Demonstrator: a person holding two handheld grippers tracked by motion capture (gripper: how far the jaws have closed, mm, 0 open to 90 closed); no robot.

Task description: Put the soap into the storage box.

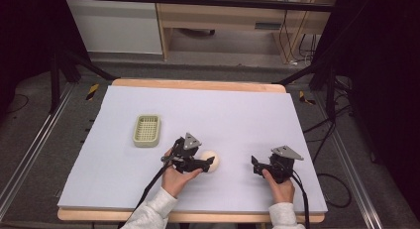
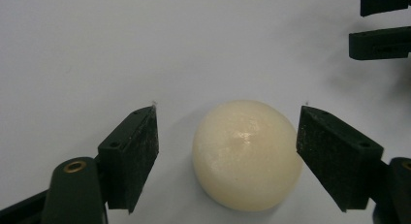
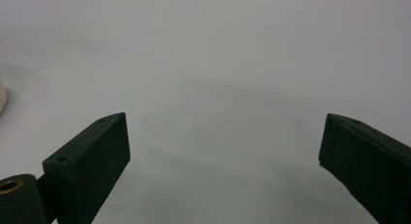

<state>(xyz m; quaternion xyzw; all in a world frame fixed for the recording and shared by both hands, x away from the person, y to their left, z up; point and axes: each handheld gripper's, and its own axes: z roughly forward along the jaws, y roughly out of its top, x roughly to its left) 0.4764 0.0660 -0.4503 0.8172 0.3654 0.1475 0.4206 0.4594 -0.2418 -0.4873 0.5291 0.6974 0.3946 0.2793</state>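
A wooden-edged table [image 1: 198, 84] under a pale lilac sheet [image 1: 223, 115] carries a green slotted soap dish [image 1: 146, 130] and a cream round soap [image 1: 210, 160].

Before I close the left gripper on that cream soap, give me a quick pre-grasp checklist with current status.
1. Left gripper open: ok.
2. Soap between its jaws: ok, roughly centred.
3. Pads touching the soap: not ok, a gap shows on the left; the right side is near, contact cannot tell.
4. Right gripper apart from the soap: ok, open over bare table.
5. Soap dish empty and unobstructed: ok.
6. Soap slippery or wet: cannot tell.
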